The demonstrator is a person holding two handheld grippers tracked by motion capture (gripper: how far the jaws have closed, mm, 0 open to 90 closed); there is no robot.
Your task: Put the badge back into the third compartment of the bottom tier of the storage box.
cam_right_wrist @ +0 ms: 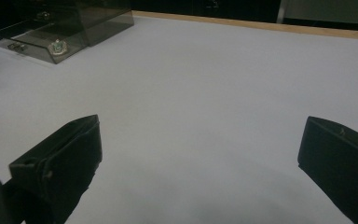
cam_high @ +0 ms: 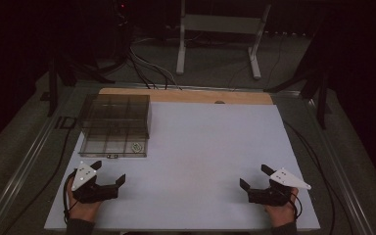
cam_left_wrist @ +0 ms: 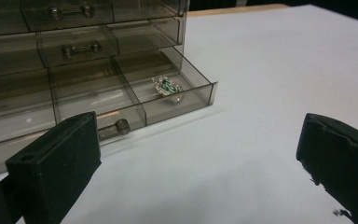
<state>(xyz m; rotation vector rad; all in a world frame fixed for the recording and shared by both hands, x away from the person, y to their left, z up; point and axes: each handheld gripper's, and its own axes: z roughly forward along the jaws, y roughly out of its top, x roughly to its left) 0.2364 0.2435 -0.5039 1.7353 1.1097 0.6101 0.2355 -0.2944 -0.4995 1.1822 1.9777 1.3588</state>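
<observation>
A smoky clear drawer cabinet (cam_high: 115,115) stands at the table's back left. Its lowest drawer (cam_left_wrist: 135,93) is pulled out, with a small metal handle (cam_left_wrist: 121,126) on its front. In that drawer's right compartment lies a small silver and green piece (cam_left_wrist: 167,87), also seen from above as a small silver and green piece (cam_high: 136,146) and far off (cam_right_wrist: 57,47). My left gripper (cam_high: 108,174) rests open on the table just in front of the drawer, empty. My right gripper (cam_high: 255,177) sits open at the front right, far from the cabinet, empty.
The white table top (cam_high: 200,147) spreads between both grippers. A wooden strip (cam_high: 186,95) runs along its far edge. Upper drawers with metal handles (cam_left_wrist: 81,48) are closed. A white stand (cam_high: 215,29) and cables lie on the dark floor beyond.
</observation>
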